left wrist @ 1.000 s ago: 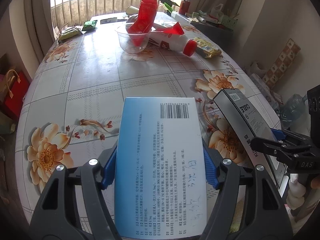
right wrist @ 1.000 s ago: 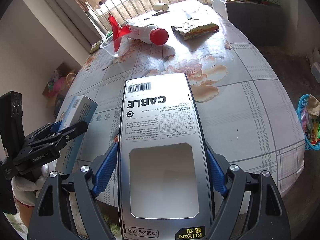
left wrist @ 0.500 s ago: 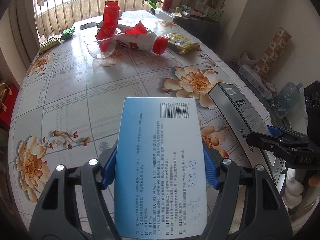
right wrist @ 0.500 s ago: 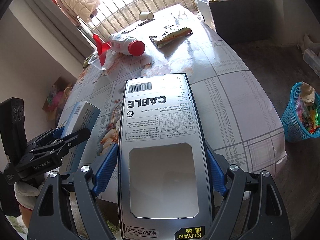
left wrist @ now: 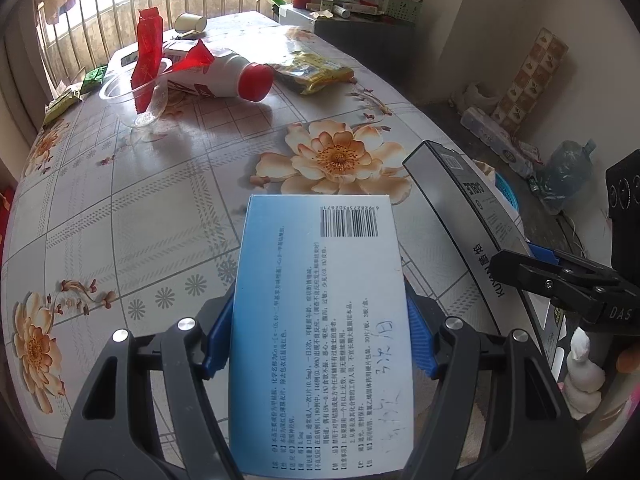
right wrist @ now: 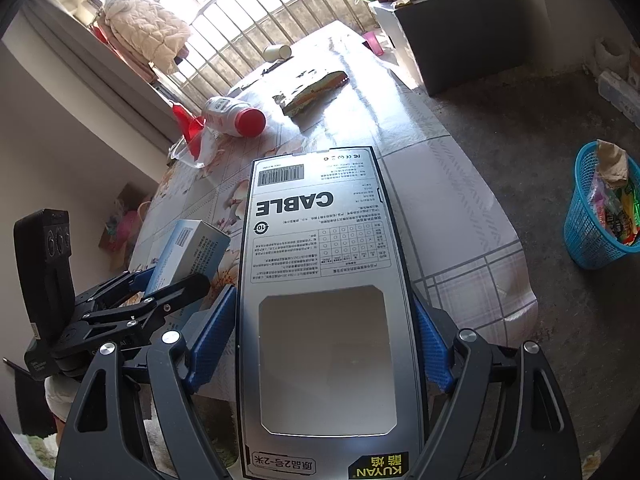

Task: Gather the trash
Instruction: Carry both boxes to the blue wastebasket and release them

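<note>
Left gripper [left wrist: 320, 340]: jaws clamped on blue medicine box [left wrist: 320, 320], held above the table [left wrist: 160, 200] edge; right gripper [right wrist: 324, 344]: jaws clamped on silver cable box [right wrist: 324, 280]; blue trash basket [right wrist: 592, 232] on the floor, well apart to the right.

Sunlit barred window [right wrist: 240, 32], floral-clothed table [left wrist: 160, 208], bare concrete floor [right wrist: 520, 128], pale walls [left wrist: 480, 40]
</note>
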`<state>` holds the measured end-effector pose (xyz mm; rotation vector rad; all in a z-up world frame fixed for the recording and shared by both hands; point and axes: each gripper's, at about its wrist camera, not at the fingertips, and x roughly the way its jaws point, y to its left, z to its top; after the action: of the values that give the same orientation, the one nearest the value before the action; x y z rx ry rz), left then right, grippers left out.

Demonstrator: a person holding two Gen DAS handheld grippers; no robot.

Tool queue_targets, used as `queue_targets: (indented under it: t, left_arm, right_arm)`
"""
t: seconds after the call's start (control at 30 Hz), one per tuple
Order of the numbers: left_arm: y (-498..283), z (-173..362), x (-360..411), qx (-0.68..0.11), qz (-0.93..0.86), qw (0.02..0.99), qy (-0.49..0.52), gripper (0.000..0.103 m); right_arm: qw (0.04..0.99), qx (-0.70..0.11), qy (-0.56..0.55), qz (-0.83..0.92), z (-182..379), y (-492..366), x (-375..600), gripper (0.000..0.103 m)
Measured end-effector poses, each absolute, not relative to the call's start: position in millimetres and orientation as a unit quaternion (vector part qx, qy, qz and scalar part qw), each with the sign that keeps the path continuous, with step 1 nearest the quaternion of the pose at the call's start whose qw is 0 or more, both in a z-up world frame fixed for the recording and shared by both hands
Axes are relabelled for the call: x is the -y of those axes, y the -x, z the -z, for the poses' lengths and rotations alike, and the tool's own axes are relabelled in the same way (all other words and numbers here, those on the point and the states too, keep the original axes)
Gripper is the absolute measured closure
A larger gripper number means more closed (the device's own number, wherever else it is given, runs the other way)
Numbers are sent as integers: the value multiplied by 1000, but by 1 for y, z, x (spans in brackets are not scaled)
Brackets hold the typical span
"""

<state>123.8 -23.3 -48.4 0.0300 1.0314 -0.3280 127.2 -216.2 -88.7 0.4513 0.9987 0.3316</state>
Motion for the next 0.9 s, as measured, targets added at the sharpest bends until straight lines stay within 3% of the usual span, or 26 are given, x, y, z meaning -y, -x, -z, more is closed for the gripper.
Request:
queue_targets:
  t: [0.4, 0.6, 0.9]
  left_arm:
    - [-148, 21, 108, -473, 225, 849, -62, 36]
    - [-173, 11, 199, -487, 311, 814, -53, 36]
    - [-214, 40, 349, -546, 391, 740, -41, 36]
  right_arm:
    - [849, -396, -337, -98, 82, -90, 327, 25]
    - [829, -361, -427, 12, 106, -51, 432, 25]
    - [775, -341, -521, 107, 158, -42, 533, 25]
